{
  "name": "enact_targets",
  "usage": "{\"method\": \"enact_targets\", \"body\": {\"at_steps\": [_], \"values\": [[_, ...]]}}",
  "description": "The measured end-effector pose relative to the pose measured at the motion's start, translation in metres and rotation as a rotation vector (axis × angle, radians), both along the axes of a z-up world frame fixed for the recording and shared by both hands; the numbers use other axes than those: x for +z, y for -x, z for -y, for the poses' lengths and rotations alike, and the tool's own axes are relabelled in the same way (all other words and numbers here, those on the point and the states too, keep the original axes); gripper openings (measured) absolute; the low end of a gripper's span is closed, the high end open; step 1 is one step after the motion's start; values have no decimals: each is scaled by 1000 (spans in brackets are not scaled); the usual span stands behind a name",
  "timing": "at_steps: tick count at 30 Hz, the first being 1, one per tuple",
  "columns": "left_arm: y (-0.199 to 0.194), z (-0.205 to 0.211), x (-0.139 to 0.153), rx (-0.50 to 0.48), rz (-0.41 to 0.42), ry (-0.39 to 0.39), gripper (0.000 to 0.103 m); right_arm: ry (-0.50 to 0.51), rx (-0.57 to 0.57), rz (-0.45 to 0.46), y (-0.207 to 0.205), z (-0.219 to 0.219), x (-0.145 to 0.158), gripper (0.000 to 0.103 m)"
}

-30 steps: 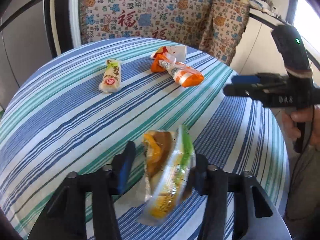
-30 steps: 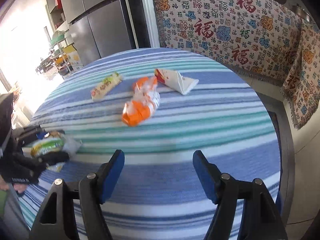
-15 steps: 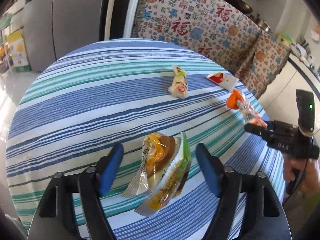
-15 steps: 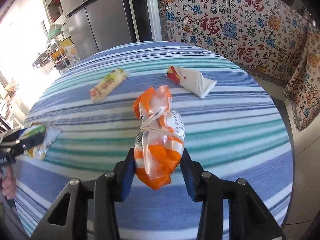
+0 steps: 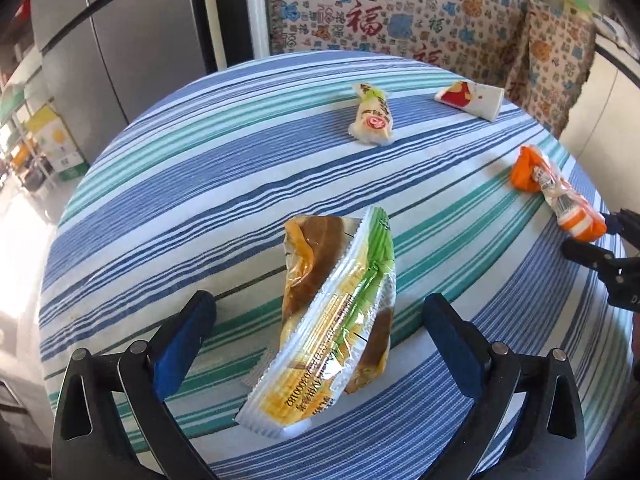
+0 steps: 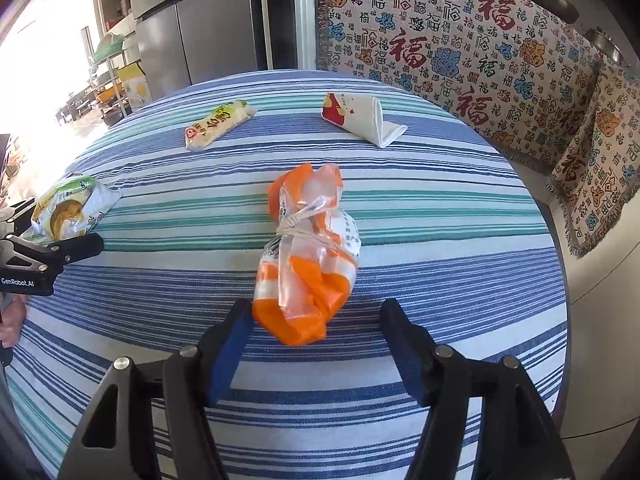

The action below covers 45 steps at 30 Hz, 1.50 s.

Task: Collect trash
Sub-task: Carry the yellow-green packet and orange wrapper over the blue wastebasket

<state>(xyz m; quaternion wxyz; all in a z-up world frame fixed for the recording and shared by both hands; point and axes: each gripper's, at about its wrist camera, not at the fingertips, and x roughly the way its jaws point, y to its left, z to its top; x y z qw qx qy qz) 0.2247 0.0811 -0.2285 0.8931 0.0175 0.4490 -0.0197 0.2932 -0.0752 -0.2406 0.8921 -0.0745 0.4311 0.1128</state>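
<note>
A yellow-green snack wrapper (image 5: pixel 336 320) lies on the striped tablecloth (image 5: pixel 200 200) between the pads of my left gripper (image 5: pixel 320 328), which is open around it without touching. It also shows in the right wrist view (image 6: pixel 68 208). An orange-and-clear plastic bag (image 6: pixel 308 256) lies between the pads of my right gripper (image 6: pixel 316 344), which is open; the left pad is close to the bag. The bag also shows in the left wrist view (image 5: pixel 556 196). A cream snack packet (image 5: pixel 372 116) and a white-and-red folded wrapper (image 5: pixel 472 98) lie farther back.
The round table's edge (image 6: pixel 560 280) is close on the right. A patterned cloth (image 6: pixel 460 40) hangs behind the table. A steel fridge (image 6: pixel 200 20) stands at the back left.
Both grippers have opened. The left one let go of the yellow-green wrapper, which now lies on the table. The right one widened around the orange bag.
</note>
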Motion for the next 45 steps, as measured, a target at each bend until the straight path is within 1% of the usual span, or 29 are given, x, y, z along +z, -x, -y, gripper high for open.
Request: {"method": "enact_targets", "body": {"at_steps": [2,6,9,11,13,15,16,17,18,20,23,24,25,26,27,28,29,31,34,38,45], "values": [[-2,-2,1,11,3,-1,103,-3,-22,8,-6,-1,-1,73],[-6,-6,1,27,5,0,103,-9,-54,30,-20,-5,-2,73],[-5,-6,1,29,5,-1,103,-12,-58,29,-28,-6,-2,74],[-5,-5,1,29,5,-1,103,-16,-55,26,-31,-6,-2,77],[-6,-7,2,26,2,-2,103,-13,-37,16,-31,-5,-2,77],[-4,-8,3,15,-9,-7,101,-26,-24,-30,-31,-2,2,77],[-2,-8,5,6,-14,-2,98,-64,-15,-44,-30,3,8,74],[0,-9,8,-10,-15,15,96,-100,-1,-35,-26,7,17,74],[3,-9,11,-24,-11,33,94,-103,10,-22,-21,8,24,74],[9,-8,17,-54,0,61,94,-89,50,-21,-16,6,32,74],[13,-4,21,-87,10,56,89,-97,75,-55,-16,1,28,74],[13,-2,21,-94,8,52,86,-92,70,-60,-18,1,25,74],[13,0,21,-100,4,49,82,-82,65,-69,-20,0,21,71],[13,1,20,-103,2,47,78,-78,62,-80,-22,-1,17,59],[13,1,20,-106,0,46,64,-78,59,-92,-23,-1,15,50],[13,1,20,-108,-2,49,45,-90,53,-85,-22,1,17,48],[13,0,21,-102,0,49,39,-98,51,-76,-20,1,20,47],[13,-5,24,-95,4,83,28,-98,59,-40,-13,0,31,47],[15,-10,32,-79,27,122,25,-112,70,-16,-4,2,42,47],[18,-11,39,-70,50,162,24,-122,63,-12,3,10,44,47],[24,14,42,-109,52,160,24,-139,42,-12,10,33,45,47]]}}
